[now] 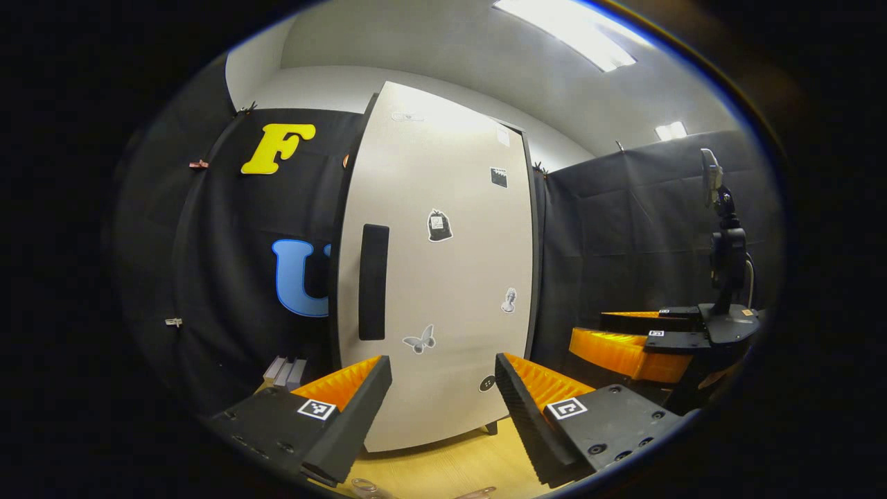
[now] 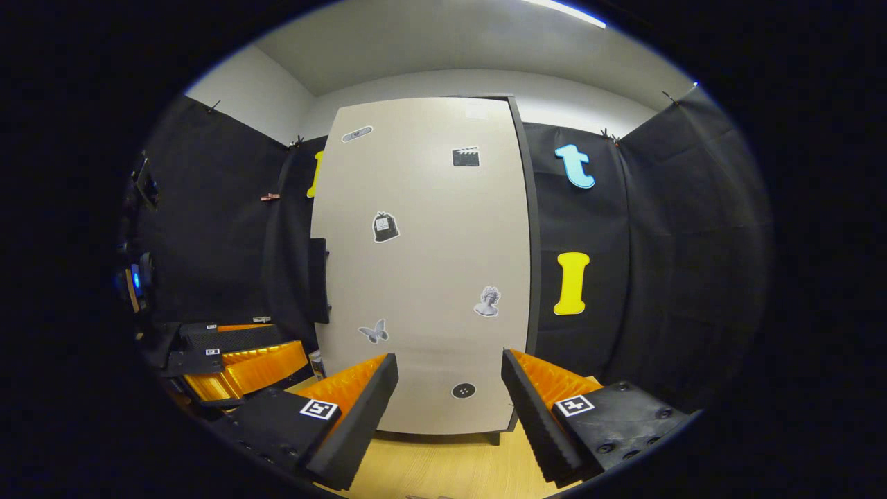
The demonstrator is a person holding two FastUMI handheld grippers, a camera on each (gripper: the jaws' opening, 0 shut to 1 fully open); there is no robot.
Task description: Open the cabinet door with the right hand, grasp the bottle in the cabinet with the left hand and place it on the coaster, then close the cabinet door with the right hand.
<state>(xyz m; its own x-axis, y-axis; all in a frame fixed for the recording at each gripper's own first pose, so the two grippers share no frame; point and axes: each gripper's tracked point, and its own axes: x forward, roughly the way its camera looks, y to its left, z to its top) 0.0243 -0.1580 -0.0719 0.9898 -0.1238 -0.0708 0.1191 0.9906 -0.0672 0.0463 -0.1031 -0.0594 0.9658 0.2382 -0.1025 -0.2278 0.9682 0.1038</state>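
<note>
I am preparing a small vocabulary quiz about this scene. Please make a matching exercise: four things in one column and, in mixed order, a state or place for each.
Things
1. cabinet door
2. handle
3. butterfly sticker
4. left tool

States or places
A. open, holding nothing
B. low on the door
C. shut
D. dark upright bar near the door's left edge

Pairs: 1-C, 2-D, 3-B, 4-A
</note>
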